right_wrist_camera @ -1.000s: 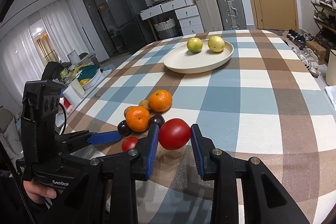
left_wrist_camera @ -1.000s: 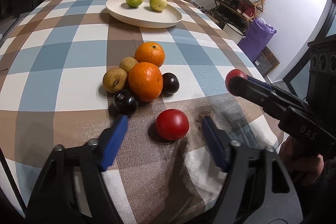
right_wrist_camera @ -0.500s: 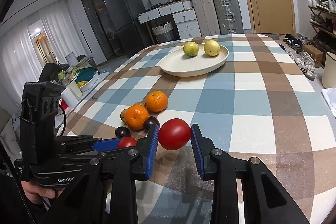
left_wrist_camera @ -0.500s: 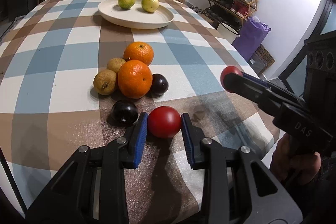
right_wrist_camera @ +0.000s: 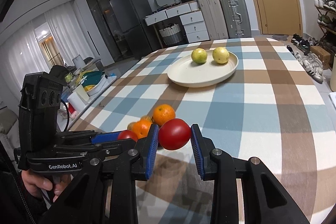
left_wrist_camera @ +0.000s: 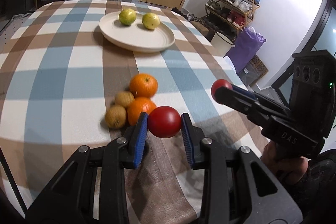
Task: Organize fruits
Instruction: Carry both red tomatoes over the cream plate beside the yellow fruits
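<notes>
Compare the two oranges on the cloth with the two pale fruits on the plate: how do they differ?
The oranges are deep orange; the plate fruits are pale yellow-green. The oranges lie on the checked cloth, packed against two small brown fruits; the plate fruits sit apart from each other on the cream plate. All four are round and untouched by either gripper.

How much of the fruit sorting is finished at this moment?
Done: two green fruits lie on the plate. In hand: the left gripper and right gripper each clamp a red tomato. Left: two oranges and two brown fruits remain on the tablecloth.
</notes>
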Demonstrator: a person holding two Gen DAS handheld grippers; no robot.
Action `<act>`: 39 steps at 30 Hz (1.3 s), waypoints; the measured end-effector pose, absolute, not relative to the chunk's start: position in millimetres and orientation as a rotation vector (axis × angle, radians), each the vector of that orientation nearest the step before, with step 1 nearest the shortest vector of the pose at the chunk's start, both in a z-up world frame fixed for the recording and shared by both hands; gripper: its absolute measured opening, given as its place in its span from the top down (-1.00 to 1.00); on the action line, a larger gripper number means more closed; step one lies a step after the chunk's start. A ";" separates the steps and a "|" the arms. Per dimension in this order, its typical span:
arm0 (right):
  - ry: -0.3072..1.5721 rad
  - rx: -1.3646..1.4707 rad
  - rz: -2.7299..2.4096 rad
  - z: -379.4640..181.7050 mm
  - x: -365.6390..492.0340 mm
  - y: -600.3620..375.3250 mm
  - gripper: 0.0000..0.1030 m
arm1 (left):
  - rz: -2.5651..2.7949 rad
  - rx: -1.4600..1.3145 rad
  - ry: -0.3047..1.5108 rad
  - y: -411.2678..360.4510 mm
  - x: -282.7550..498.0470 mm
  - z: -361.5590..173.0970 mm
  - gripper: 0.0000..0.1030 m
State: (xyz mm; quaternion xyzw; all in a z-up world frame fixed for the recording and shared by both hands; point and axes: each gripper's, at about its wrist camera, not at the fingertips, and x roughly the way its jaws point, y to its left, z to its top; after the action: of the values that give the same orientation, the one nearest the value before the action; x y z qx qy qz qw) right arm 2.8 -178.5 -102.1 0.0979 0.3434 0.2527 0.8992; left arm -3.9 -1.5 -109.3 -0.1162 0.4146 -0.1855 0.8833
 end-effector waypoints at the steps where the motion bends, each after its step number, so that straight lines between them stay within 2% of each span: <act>1: 0.709 0.203 0.526 -100.6 6.9 -178.2 0.39 | -0.388 -0.247 0.858 1.4 1.4 -105.3 0.44; 25: 0.706 0.230 0.590 -70.4 126.2 -163.2 0.39 | -0.311 -0.244 0.807 27.6 165.9 -42.7 0.44; 39: 0.760 0.245 0.569 -83.6 201.7 -156.7 0.39 | -0.243 -0.236 0.895 38.2 257.1 -78.9 0.44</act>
State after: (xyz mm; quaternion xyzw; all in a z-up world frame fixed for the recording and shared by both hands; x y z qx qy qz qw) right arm 201.7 -156.7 -83.6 0.1179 0.3650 0.2732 0.8822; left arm 257.1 38.2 -78.9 -0.1138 0.4308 -0.1170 0.8876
